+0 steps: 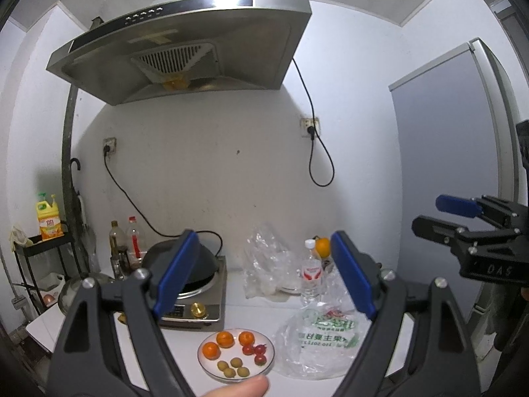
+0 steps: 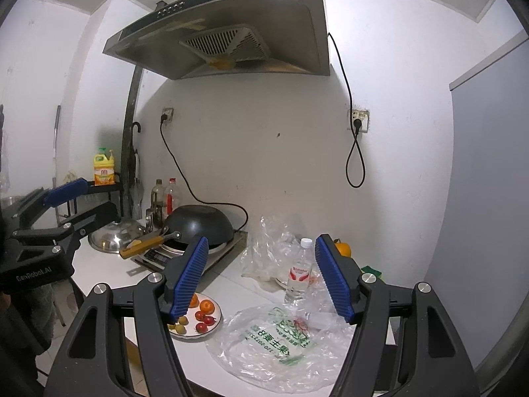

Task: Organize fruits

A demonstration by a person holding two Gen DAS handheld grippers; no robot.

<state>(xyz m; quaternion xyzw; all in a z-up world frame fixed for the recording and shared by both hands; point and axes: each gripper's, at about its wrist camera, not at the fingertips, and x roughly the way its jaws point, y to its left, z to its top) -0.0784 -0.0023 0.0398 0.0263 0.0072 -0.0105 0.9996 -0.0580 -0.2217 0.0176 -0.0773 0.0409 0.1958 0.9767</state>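
A white plate sits near the counter's front edge. On it lie three oranges, three small red tomatoes and several small green fruits. A clear printed plastic bag lies flat to its right. My left gripper is open and held above the counter, nothing between its blue pads. My right gripper is also open and empty, above the bag; its left finger hides part of the plate. Another orange rests at the back.
A water bottle and crumpled clear plastic stand behind the bag. A black wok sits on an induction cooker. Oil bottles, a steel lid and a range hood lie beyond. A thumb shows below.
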